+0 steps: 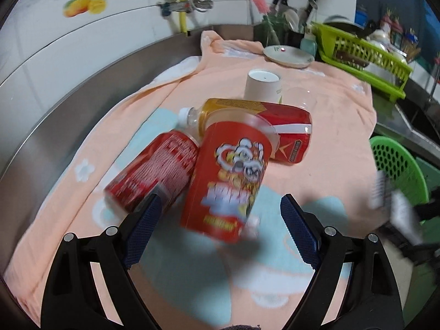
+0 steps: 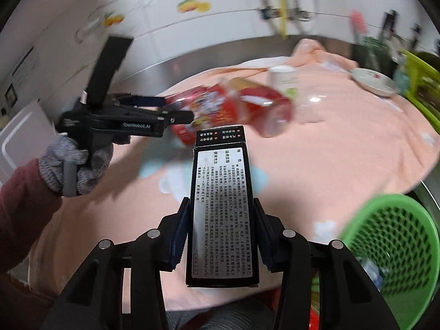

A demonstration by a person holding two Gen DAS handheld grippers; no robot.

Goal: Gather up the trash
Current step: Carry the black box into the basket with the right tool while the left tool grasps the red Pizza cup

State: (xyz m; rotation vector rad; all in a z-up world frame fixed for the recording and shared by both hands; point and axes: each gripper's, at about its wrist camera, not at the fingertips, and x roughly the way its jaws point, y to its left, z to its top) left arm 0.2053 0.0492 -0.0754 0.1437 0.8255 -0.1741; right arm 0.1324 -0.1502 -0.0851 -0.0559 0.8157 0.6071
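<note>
Black box: a long black carton (image 2: 221, 209) with a printed white label sits between the pads of the right gripper (image 2: 221, 236), both pressed on its long sides; it is held above the towel, pointing toward the red pile.
Right gripper risk: the pads grip only the near part of the carton, so most of its length hangs out in front; a quick swing toward the basket could, I judge, let it pivot or slip.
Left gripper: the left gripper (image 1: 220, 220) has its jaws spread wide with nothing held; the red snack canister (image 1: 228, 181) lies between and just ahead of the blue pads, which do not press it.
Left gripper risk: the canister leans on a red can (image 1: 154, 170) and on a red-labelled drink bottle (image 1: 255, 126); closing on it at an angle may roll the can away or nudge the whole pile.
Peach towel (image 1: 330, 143): soft and wrinkled, so round items may rock when bumped.
Green basket (image 2: 396, 250): perforated plastic, at the table's near right edge; something pale and clear lies inside, too blurred to name.
Paper cup (image 1: 262, 86): upside down behind the pile, contents hidden.
Clear cup (image 1: 299, 96): beside the paper cup, seemingly empty.
Green dish rack (image 1: 363, 52): far right, holding crockery.
Plate (image 1: 288, 55): at the towel's far edge, a small red speck on it.
</note>
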